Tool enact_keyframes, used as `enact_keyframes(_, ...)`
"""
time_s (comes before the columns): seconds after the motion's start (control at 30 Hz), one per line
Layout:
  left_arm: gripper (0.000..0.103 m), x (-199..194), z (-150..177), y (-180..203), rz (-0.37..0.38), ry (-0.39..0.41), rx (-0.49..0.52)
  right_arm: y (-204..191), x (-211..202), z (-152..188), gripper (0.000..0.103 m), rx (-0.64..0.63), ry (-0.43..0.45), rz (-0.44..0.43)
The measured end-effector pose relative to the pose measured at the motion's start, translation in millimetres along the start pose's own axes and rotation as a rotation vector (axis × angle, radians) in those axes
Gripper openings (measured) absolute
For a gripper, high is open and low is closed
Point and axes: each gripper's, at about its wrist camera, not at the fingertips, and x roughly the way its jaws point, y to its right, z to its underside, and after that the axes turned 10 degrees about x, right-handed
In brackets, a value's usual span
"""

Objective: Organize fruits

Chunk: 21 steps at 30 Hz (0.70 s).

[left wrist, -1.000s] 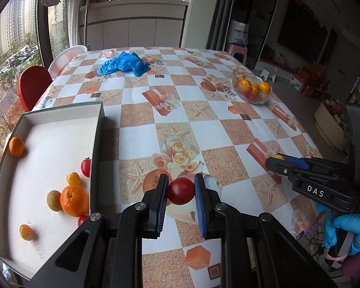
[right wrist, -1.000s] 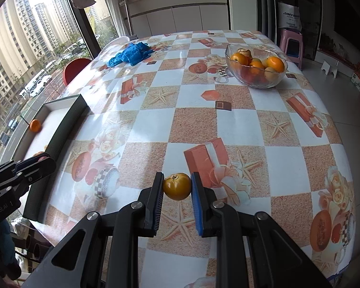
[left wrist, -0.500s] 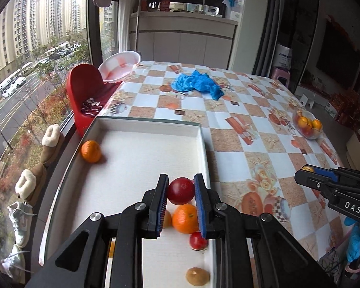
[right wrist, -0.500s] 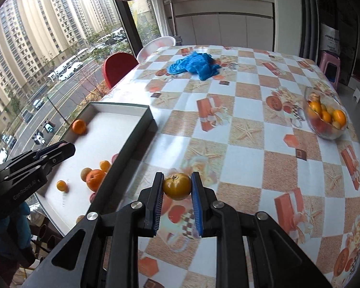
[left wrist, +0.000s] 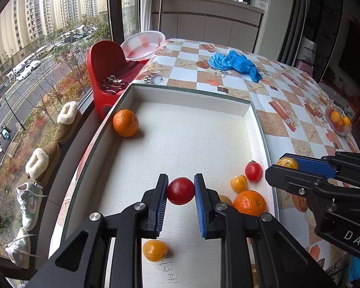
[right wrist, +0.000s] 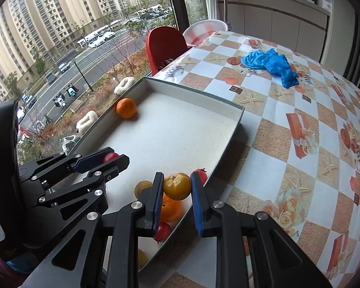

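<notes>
My left gripper (left wrist: 181, 187) is shut on a red tomato (left wrist: 180, 190) and hangs over the white tray (left wrist: 192, 132). My right gripper (right wrist: 176, 184) is shut on a yellow tomato (right wrist: 177, 186), above the tray's right rim (right wrist: 228, 141). In the tray lie an orange (left wrist: 125, 123) at the far left wall, a big orange (left wrist: 249, 202), a small red tomato (left wrist: 253, 171), a yellow fruit (left wrist: 238, 183) and another yellow fruit (left wrist: 154, 250). The left wrist view also shows the right gripper (left wrist: 285, 165), and the right wrist view shows the left gripper (right wrist: 108, 159).
The tray sits at the window edge of a table with a checked cloth (left wrist: 288, 124). Crumpled blue gloves (left wrist: 235, 63) lie at the far side. A glass bowl of oranges (left wrist: 339, 121) stands at the right. A red chair (left wrist: 105, 72) stands beside the table.
Both grippers have swung left from over the tablecloth to the tray, each still holding its tomato. The left one is now over the tray's floor, the right one at its rim.
</notes>
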Motion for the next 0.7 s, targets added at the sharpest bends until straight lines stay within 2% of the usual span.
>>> enact_keyframes(0.13,0.023,5.4,3.8,-5.4,0.004,-0.024,-0.009,-5.5,11.5,1.3,0.026,-0.013,-0.03,0.017)
enact_keyframes(0.17,0.023,6.9,4.6,-5.7,0.006,-0.03,-0.009,-5.1,12.8,1.2,0.03,-0.016,-0.032,0.02)
enact_keyframes(0.2,0.023,8.2,5.5,-5.8,0.005,-0.036,-0.009,-5.2,13.2,1.4,0.043,-0.019,-0.032,0.026)
enact_keyframes(0.27,0.024,10.4,6.9,-5.6,0.003,-0.045,-0.006,-5.9,11.9,2.0,0.061,-0.024,-0.023,0.037)
enact_keyframes(0.43,0.024,12.5,8.7,-2.4,0.007,-0.059,0.003,-6.0,6.2,0.6,0.063,-0.03,-0.004,0.048)
enact_keyframes(0.47,0.028,12.2,8.9,-1.4,0.007,-0.059,0.006,-5.6,5.3,0.7,0.065,-0.03,-0.003,0.05)
enact_keyframes(0.5,0.04,11.2,9.2,-0.1,0.007,-0.058,0.009,-5.1,4.3,0.9,0.067,-0.029,-0.002,0.051)
enact_keyframes(0.53,0.078,9.6,9.0,0.2,0.003,-0.049,0.007,-4.7,3.0,1.3,0.068,-0.029,0.001,0.053)
enact_keyframes(0.57,0.096,4.4,9.5,0.2,-0.016,-0.018,0.0,-4.3,2.0,1.5,0.069,-0.029,0.003,0.054)
enact_keyframes(0.63,0.096,-4.2,9.3,2.8,-0.036,0.025,0.018,-2.8,-1.8,1.1,0.071,-0.022,0.013,0.049)
enact_keyframes(0.7,0.097,-5.1,7.3,5.4,-0.01,0.012,0.029,-2.2,-4.2,0.2,0.073,-0.022,0.016,0.057)
